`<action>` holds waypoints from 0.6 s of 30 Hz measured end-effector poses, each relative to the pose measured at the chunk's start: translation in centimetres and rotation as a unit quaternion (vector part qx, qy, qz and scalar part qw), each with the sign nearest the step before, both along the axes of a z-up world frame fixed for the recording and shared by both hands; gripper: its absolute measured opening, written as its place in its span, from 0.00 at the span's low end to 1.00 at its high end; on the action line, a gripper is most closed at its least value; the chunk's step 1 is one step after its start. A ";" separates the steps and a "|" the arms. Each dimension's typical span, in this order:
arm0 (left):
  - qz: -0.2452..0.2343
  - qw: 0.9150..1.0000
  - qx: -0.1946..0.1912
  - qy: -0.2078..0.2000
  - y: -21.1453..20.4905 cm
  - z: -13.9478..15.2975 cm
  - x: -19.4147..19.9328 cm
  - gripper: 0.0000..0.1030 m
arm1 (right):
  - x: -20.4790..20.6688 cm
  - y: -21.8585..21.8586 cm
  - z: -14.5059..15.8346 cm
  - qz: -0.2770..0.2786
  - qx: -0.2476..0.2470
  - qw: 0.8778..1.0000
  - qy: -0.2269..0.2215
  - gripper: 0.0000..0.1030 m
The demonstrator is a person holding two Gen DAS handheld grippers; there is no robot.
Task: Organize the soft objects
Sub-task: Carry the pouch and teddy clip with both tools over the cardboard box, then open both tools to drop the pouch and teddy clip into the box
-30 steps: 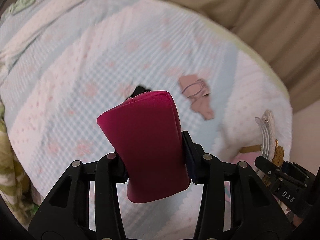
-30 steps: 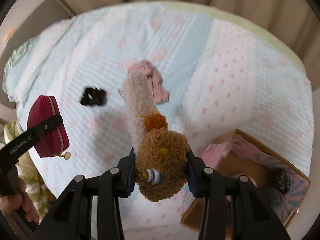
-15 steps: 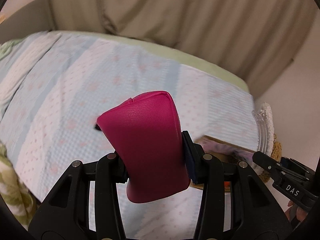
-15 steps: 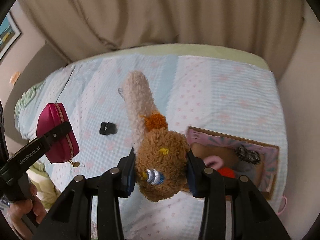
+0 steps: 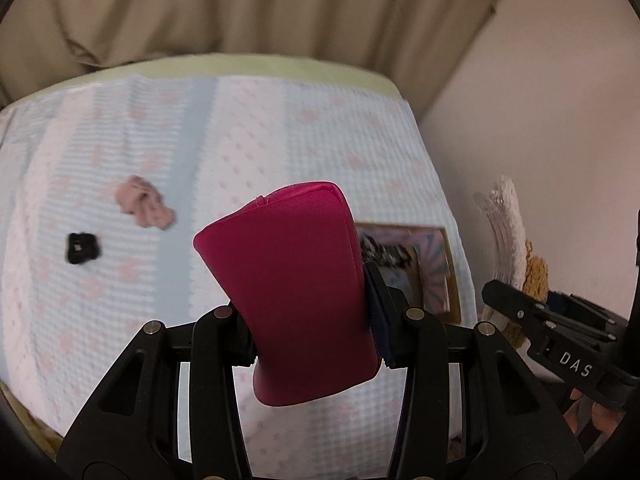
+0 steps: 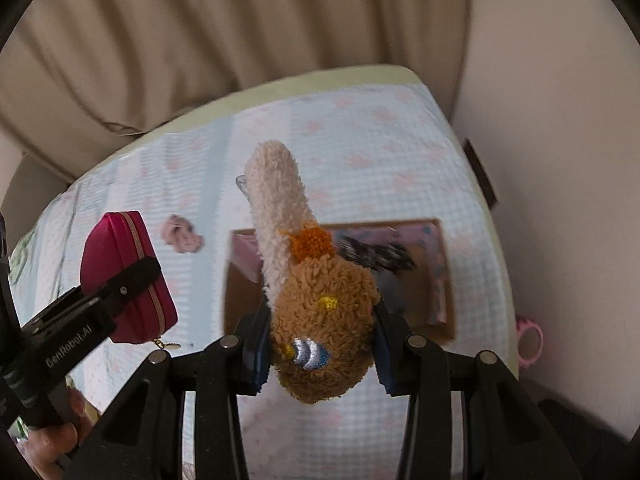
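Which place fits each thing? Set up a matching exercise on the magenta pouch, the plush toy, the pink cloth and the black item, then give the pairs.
Things:
1. magenta pouch
2. plush toy
3. pink cloth
4. small black item

Places:
A. lying on the bedspread, farthest left in the left wrist view
B. held in the right tool
C. held in the left tool
D. lying on the bedspread between the black item and the box

Pairs: 1-C, 2-B, 3-D, 4-A

home bedroom | quilted bedspread point(image 5: 280, 128) | beige curtains point(image 6: 200, 40)
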State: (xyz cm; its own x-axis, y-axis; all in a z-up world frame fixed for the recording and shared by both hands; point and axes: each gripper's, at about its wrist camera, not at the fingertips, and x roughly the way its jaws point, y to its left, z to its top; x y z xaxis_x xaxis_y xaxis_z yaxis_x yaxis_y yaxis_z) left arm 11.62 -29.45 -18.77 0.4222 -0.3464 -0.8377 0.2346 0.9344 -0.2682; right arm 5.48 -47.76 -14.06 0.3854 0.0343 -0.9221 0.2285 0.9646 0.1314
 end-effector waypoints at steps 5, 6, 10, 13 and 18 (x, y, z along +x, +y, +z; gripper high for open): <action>-0.044 0.998 0.021 0.035 -4.9 -3.7 0.8 0.38 | -0.1 -3.7 -3.3 -0.034 0.009 0.999 0.037 0.37; -0.051 0.997 0.028 0.041 -5.7 -4.5 1.1 0.38 | -0.2 -4.4 -3.9 -0.040 0.015 0.998 0.042 0.37; -0.076 0.993 0.062 0.065 -7.8 -8.2 2.6 0.38 | 0.6 -6.6 -7.1 -0.061 0.027 0.995 0.076 0.37; -0.085 0.989 0.088 0.084 -8.8 -10.9 3.7 0.38 | 1.1 -7.7 -9.4 -0.073 0.040 0.992 0.097 0.37; -0.108 0.981 0.118 0.112 -9.6 -15.1 5.3 0.38 | 2.0 -8.7 -12.5 -0.088 0.060 0.987 0.121 0.37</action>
State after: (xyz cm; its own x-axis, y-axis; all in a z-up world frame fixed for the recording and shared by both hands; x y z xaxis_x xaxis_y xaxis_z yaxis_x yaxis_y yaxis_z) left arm 16.90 -39.01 -33.90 0.1563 -0.1924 -0.9688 0.3937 0.9117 -0.1175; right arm 7.46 -56.47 -26.57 0.1642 0.1006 -0.9813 0.4295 0.8882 0.1629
